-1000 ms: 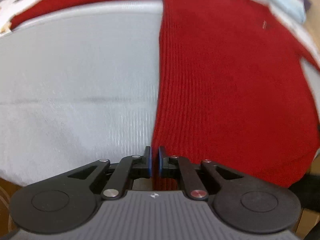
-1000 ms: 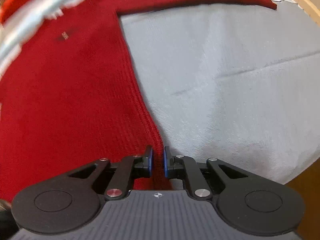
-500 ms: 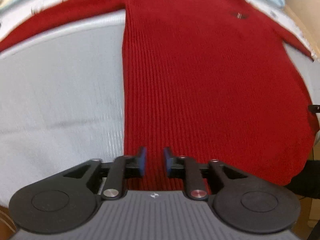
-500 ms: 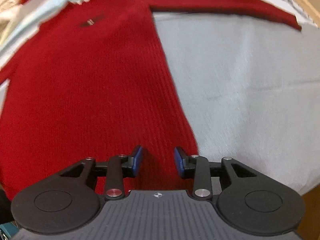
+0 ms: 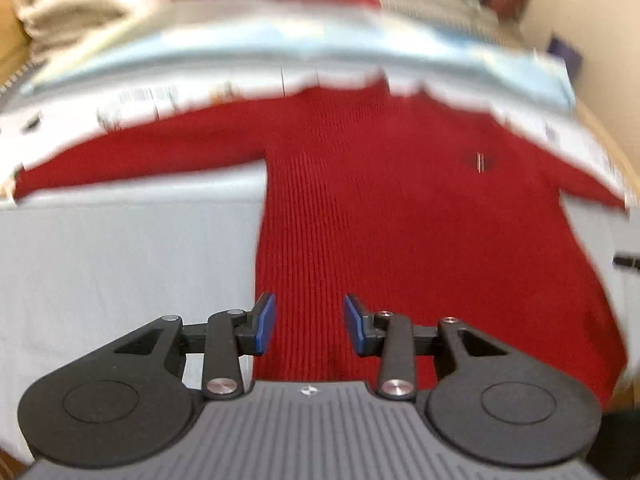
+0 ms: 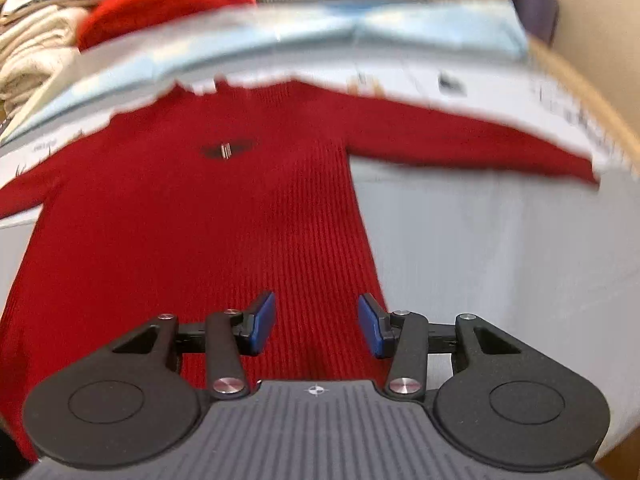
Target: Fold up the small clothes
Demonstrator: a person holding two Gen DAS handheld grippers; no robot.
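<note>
A red ribbed knit sweater [image 5: 400, 220] lies flat on a grey sheet [image 5: 120, 264], sleeves spread out to both sides. It also shows in the right wrist view [image 6: 200, 232], with a small dark logo on the chest [image 6: 226, 150]. My left gripper [image 5: 310, 324] is open and empty above the sweater's lower left hem. My right gripper [image 6: 316, 324] is open and empty above the lower right hem. Both views are blurred by motion.
A light blue and white cloth [image 6: 360, 36] lies behind the sweater. Cream folded clothes [image 5: 72, 12] and another red garment [image 6: 168, 0] are piled at the back. The grey sheet [image 6: 500, 260] stretches right of the sweater to a wooden edge [image 6: 592, 96].
Both grippers were shut on the sweater's bottom hem corners one second ago; they opened, let go, and pulled back and up, so the whole sweater now shows.
</note>
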